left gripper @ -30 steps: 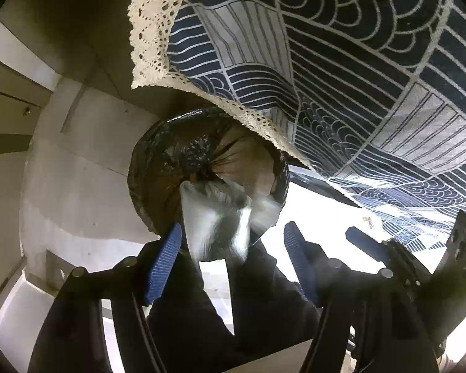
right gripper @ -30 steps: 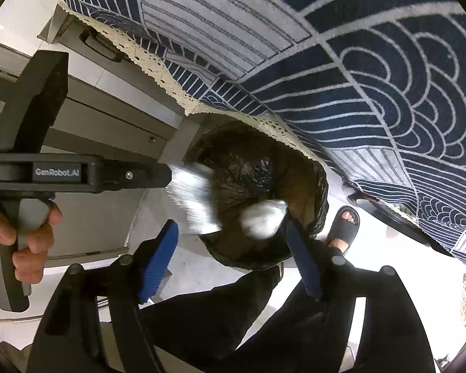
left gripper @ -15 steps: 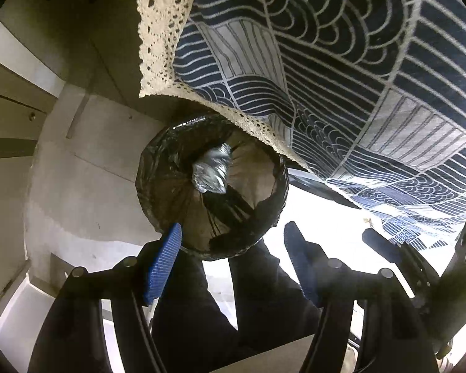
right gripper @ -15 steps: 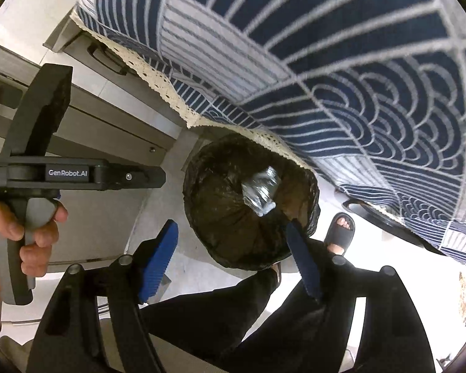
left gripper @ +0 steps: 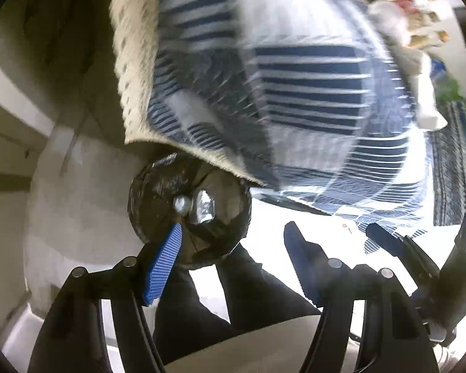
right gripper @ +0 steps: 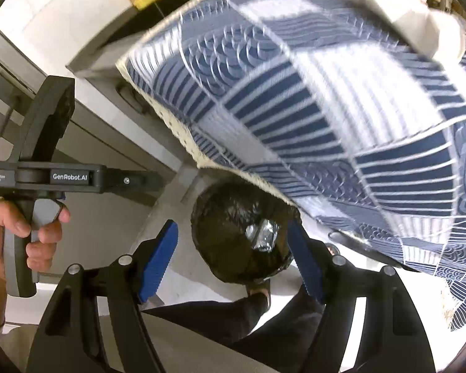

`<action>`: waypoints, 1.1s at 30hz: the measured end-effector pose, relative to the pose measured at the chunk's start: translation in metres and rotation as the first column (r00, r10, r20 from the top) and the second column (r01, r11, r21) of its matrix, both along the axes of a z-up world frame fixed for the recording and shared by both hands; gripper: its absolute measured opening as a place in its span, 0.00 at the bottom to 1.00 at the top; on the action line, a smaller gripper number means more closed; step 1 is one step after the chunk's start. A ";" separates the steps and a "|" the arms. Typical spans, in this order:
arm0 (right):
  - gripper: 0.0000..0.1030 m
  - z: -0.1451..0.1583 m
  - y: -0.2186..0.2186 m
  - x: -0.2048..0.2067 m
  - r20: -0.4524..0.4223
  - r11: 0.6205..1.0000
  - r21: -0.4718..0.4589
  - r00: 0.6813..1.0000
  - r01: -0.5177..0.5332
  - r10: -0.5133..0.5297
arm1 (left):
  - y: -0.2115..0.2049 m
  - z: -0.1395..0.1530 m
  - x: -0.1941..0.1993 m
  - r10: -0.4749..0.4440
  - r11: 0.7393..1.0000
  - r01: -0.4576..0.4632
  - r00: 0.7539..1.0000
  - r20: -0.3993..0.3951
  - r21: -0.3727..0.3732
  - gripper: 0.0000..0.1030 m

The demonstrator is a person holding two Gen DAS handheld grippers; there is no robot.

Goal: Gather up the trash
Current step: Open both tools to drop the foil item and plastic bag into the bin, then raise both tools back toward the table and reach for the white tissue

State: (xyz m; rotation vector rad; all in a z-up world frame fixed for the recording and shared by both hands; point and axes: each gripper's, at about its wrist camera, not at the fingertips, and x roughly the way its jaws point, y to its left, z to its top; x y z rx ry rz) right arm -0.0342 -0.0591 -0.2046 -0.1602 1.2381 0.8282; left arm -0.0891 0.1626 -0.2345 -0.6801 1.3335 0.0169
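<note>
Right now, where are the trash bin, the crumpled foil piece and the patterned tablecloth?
trash bin (right gripper: 220, 230): right wrist view, on the black liner's inner wall.
crumpled foil piece (right gripper: 262, 233): right wrist view, on its shiny middle, inside the bin.
patterned tablecloth (right gripper: 326, 118): right wrist view, on a striped blue patch.

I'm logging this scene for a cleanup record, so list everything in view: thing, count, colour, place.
trash bin: 1, lined with a black bag, on the floor below the tablecloth edge.
silver wrappers: at least 2 crumpled pieces, silver, inside the bin.
tablecloth: 1, navy and white patterned with a cream lace edge, hanging over the table above the bin.
white item: 1, white, on the tabletop, too blurred to identify.
cabinet: grey, beside the table.
floor: pale grey.
sandalled foot: 1, dark sandal, on the floor beside the bin.
left claw: 1, black with blue pads, open, empty.
right claw: 1, black with blue pads, open, empty.
</note>
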 end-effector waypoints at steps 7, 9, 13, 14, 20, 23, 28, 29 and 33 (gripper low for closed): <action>0.71 0.049 -0.015 0.010 0.090 0.997 0.072 0.996 0.020 -0.026 | -0.012 0.053 0.011 -0.040 0.999 0.037 0.995 0.097 0.033 0.64; 0.71 0.061 -0.019 0.014 0.129 0.996 0.077 0.991 0.033 -0.043 | -0.015 0.065 0.016 -0.048 0.998 0.043 0.991 0.122 0.041 0.64; 0.80 0.086 -0.035 0.029 0.188 0.994 0.090 0.978 0.068 -0.084 | -0.024 0.087 0.028 -0.066 0.997 0.057 0.984 0.166 0.060 0.64; 0.90 0.091 -0.039 0.034 0.209 0.992 0.094 0.973 0.084 -0.102 | -0.025 0.090 0.031 -0.071 0.996 0.061 0.982 0.174 0.066 0.64; 0.92 0.117 -0.074 0.074 0.259 0.980 0.143 0.950 0.142 -0.175 | -0.038 0.113 0.052 -0.077 0.994 0.057 0.972 0.222 0.093 0.64; 0.93 0.122 -0.086 0.097 0.250 0.976 0.146 0.949 0.159 -0.192 | -0.043 0.124 0.063 -0.071 0.993 0.046 0.969 0.237 0.109 0.74; 0.93 0.112 -0.096 0.140 0.215 0.979 0.134 0.959 0.156 -0.182 | -0.053 0.144 0.082 -0.079 0.987 0.038 0.960 0.269 0.155 0.79; 0.93 0.107 -0.097 0.149 0.192 0.979 0.131 0.965 0.155 -0.179 | -0.055 0.146 0.085 -0.074 0.987 0.031 0.960 0.270 0.160 0.80; 0.93 0.088 -0.100 0.176 0.151 0.980 0.120 0.973 0.157 -0.174 | -0.060 0.153 0.097 -0.050 0.981 -0.004 0.960 0.276 0.192 0.89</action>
